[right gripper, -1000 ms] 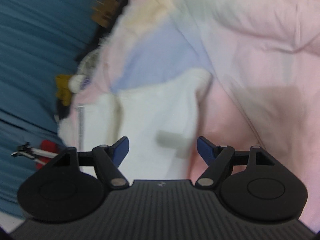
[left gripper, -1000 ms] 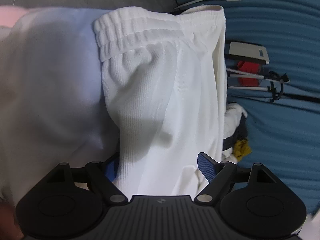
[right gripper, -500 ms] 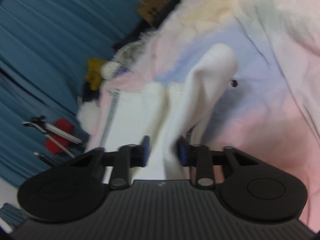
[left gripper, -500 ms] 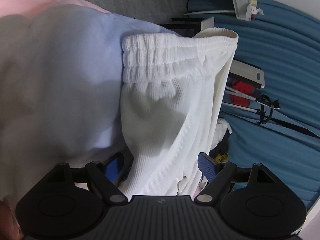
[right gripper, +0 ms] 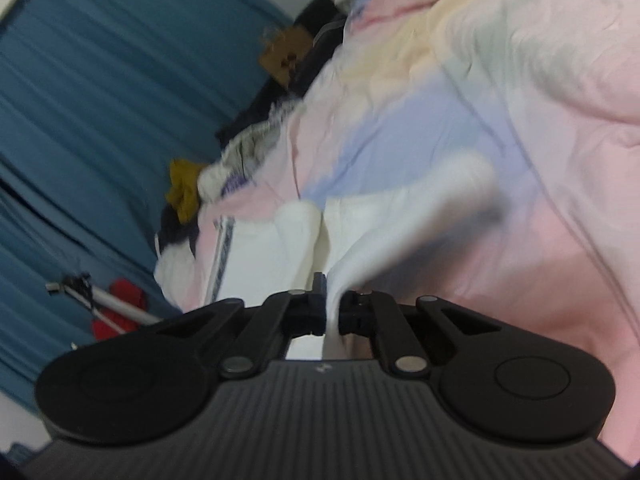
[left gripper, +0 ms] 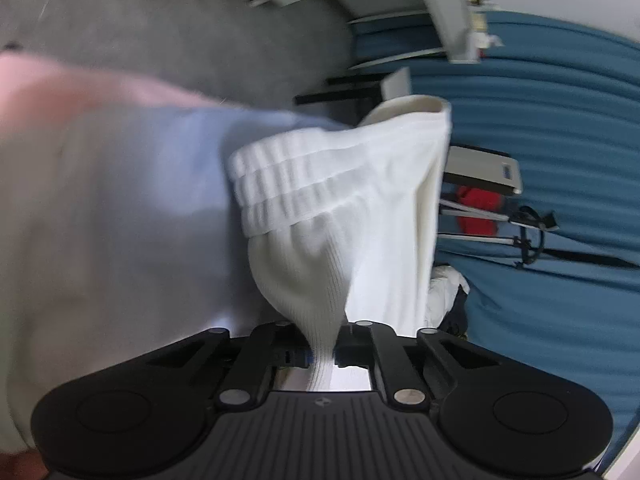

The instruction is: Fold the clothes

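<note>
White ribbed shorts (left gripper: 344, 216) with an elastic waistband lie on a pastel bed cover (left gripper: 120, 200). My left gripper (left gripper: 322, 354) is shut on the shorts' fabric, which bunches into a ridge running up from the jaws. In the right wrist view the same white shorts (right gripper: 360, 232) lie on the pink and lilac cover (right gripper: 540, 160). My right gripper (right gripper: 331, 312) is shut on a fold of the shorts and lifts it off the bed. Both views are blurred.
Blue curtains (left gripper: 560, 140) hang beside the bed. A red item and metal rods (left gripper: 480, 208) stand by the curtain. A heap of other clothes (right gripper: 224, 184) lies at the bed's edge. A grey wall (left gripper: 160, 32) is behind.
Both grippers were open over the shorts a second ago. The right one shut first, then the left. Both now pinch the fabric and pull it up.
</note>
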`<state>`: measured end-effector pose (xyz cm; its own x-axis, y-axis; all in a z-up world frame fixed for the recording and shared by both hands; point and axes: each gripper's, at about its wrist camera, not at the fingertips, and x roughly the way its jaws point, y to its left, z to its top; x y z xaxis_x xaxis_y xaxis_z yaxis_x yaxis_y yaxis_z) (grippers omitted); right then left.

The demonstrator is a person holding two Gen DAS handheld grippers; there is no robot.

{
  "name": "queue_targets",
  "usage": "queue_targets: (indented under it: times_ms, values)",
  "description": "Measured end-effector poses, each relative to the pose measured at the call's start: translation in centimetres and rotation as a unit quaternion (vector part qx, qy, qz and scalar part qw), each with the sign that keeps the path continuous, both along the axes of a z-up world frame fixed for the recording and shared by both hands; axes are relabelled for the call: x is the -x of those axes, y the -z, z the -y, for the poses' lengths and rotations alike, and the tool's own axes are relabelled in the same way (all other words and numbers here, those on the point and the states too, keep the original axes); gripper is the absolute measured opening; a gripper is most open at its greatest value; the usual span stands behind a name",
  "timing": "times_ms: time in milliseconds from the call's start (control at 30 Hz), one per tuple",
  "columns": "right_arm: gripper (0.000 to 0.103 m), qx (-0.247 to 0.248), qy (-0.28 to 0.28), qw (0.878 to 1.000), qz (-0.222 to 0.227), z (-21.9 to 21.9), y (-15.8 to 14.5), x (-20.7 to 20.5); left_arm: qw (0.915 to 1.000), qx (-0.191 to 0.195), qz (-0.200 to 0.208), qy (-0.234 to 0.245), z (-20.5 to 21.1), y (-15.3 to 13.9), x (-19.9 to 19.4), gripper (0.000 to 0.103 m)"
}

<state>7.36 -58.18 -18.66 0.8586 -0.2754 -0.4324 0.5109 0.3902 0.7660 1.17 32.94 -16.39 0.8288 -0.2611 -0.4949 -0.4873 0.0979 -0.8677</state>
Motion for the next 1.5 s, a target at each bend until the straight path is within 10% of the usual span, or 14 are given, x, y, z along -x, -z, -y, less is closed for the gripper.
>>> queue_targets:
  times_ms: [433, 633, 767, 1067, 1300, 1500]
  values:
    - [0.005, 0.052, -0.027, 0.997, 0.057, 0.2, -6.3, 2.7, 0.9971, -0.069, 0.031, 0.005, -1.4, -8.1, -4.5, 0.006]
    - [0.005, 0.118, -0.052, 0.992, 0.014, 0.5, -9.7, -8.5, 0.9946, -0.095, 0.040, 0.014, -2.0, -11.8, -7.6, 0.006]
    - [0.005, 0.174, -0.073, 0.982, -0.024, -0.2, -10.0, -18.5, 0.9931, -0.112, 0.025, 0.021, -1.4, -11.7, -17.1, 0.006]
    - [0.006, 0.254, -0.104, 0.954, -0.118, -1.2, -2.2, -34.1, 0.9814, -0.176, -0.056, 0.050, 0.1, -4.4, -36.1, 0.008]
    - [0.020, 0.229, -0.133, 0.961, -0.077, -0.3, -0.2, -32.9, 0.9804, -0.178, -0.021, 0.081, -0.2, -3.0, -37.0, 0.019]
    - [0.042, 0.199, -0.139, 0.970, 0.015, -0.1, -1.6, -26.1, 0.9685, -0.226, 0.072, 0.077, 2.2, -6.4, -30.3, 0.060]
